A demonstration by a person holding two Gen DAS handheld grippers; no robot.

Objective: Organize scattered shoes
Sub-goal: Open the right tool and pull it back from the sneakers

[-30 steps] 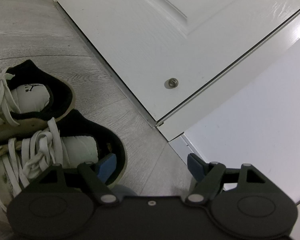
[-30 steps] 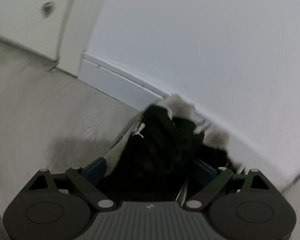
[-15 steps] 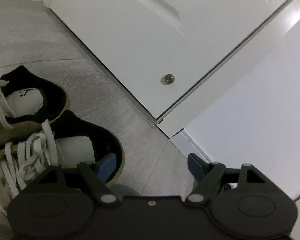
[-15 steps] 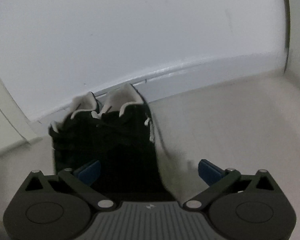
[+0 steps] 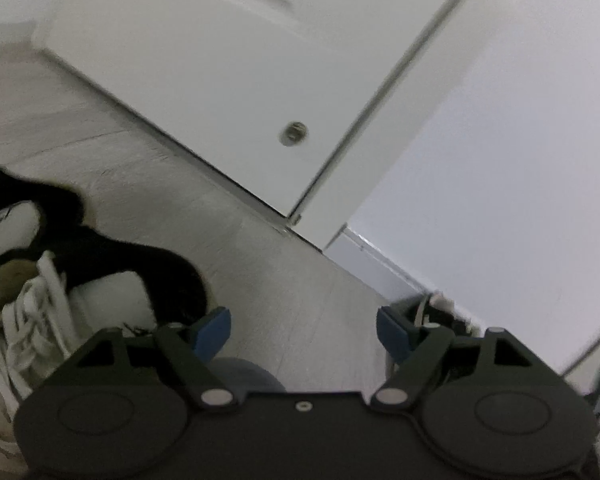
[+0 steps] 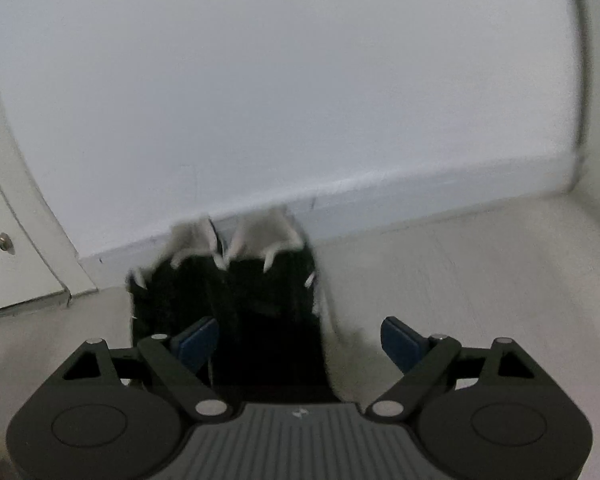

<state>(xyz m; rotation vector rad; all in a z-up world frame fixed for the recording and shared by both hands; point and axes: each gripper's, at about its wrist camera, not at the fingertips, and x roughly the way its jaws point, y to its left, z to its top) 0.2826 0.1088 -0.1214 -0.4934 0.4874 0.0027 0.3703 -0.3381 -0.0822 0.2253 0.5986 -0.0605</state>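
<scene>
A big white wall [image 6: 280,80] stands at 12 o'clock in the right wrist view, with a pale baseboard [image 6: 420,192] along its bottom. A white door [image 5: 220,80] fills the top of the left wrist view, and a small round metal knob [image 5: 294,134] sits low on it. The gray wood floor [image 5: 280,272] lies under everything.

Two black shoes [image 6: 228,296] with white toes sit side by side, toes touching the baseboard. The left hand-held gripper [image 5: 303,330] has its blue fingers wide apart over bare floor, with nothing between them. The right hand-held gripper [image 6: 300,338] is spread apart too; the right-side black shoe lies between its fingers, but they do not squeeze it.

At 9 o'clock in the left wrist view lie two white sneakers [image 5: 100,292] with black collars and white laces, close together. They look blurry.
</scene>
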